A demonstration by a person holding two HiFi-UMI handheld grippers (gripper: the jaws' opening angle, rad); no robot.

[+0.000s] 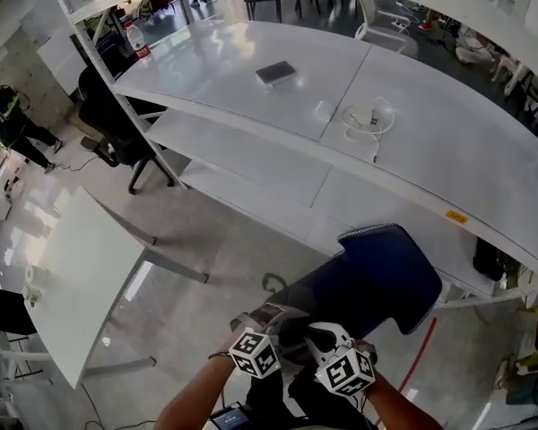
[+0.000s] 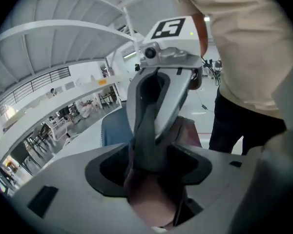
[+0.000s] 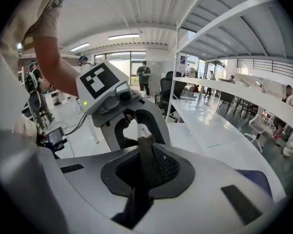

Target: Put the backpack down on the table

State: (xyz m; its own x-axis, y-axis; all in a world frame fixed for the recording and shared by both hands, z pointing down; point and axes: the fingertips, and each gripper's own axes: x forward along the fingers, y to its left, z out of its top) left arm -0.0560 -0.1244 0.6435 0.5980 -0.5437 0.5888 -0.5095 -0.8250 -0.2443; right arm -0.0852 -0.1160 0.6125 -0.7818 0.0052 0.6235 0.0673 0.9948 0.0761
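Head view looks steeply down over the table (image 1: 412, 141); the two gripper views closely face each other

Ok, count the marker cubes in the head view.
2. The left marker cube sits bottom centre; the right marker cube is just beside it, both at the backpack's near end. None looks hidden.
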